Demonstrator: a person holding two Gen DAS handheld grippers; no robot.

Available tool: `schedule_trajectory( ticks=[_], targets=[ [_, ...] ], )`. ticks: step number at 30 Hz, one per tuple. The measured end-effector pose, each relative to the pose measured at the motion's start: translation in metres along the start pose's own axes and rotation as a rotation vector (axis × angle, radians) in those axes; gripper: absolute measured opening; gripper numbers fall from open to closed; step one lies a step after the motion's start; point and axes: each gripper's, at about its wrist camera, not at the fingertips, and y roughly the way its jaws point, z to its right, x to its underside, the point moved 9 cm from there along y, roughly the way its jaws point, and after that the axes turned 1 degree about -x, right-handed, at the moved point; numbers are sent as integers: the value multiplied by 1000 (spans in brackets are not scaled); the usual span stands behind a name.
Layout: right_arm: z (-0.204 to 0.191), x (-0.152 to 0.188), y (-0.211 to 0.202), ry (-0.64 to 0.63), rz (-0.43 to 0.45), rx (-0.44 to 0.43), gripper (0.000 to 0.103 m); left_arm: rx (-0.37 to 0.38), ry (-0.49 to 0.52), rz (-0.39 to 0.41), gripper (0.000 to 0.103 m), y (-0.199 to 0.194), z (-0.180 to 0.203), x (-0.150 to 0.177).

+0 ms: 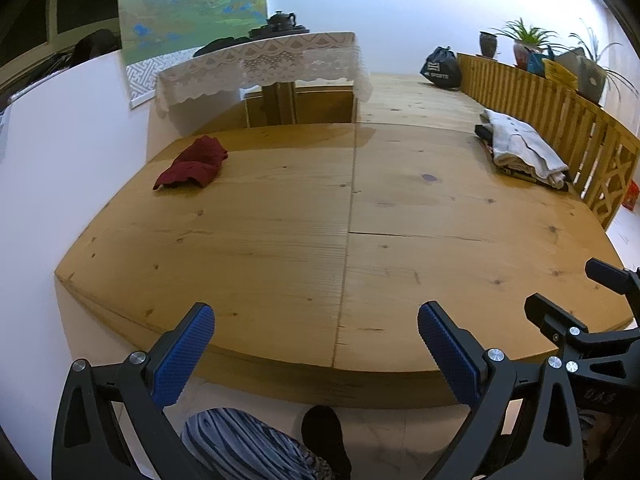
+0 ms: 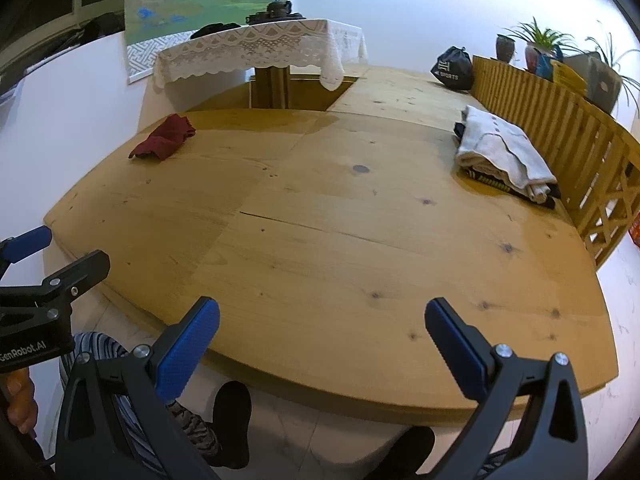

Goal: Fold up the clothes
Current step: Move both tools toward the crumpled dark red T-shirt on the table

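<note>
A crumpled dark red garment (image 1: 191,163) lies at the far left of the wooden platform (image 1: 304,240); it also shows in the right wrist view (image 2: 163,137). A stack of folded clothes with a pale grey garment on top (image 1: 522,148) sits at the far right by the railing, also in the right wrist view (image 2: 502,152). My left gripper (image 1: 316,344) is open and empty over the near edge. My right gripper (image 2: 322,338) is open and empty beside it, and also shows at the right of the left wrist view (image 1: 576,292).
A wooden slat railing (image 1: 560,120) runs along the right side, with potted plants (image 1: 524,40) on top. A low table with a lace cloth (image 1: 260,64) and a teapot stands at the back. A dark bag (image 1: 442,66) sits far right. My legs and feet (image 1: 324,436) are below the edge.
</note>
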Motion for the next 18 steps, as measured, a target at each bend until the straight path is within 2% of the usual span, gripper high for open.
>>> schedule_trajectory(
  ticks=[10,13,18],
  targets=[
    [-36,-39,21,-69,17,-50,103,-50,-46,-6,102,20,-35,-15],
    [-51,-57,30,-100,24,-83,103,-61,-58,-7,102,29,-50,-26],
    [-78,-92,52,-141,11,-158,103,-128,-81,27,102,38,-82,-52]
  ],
)
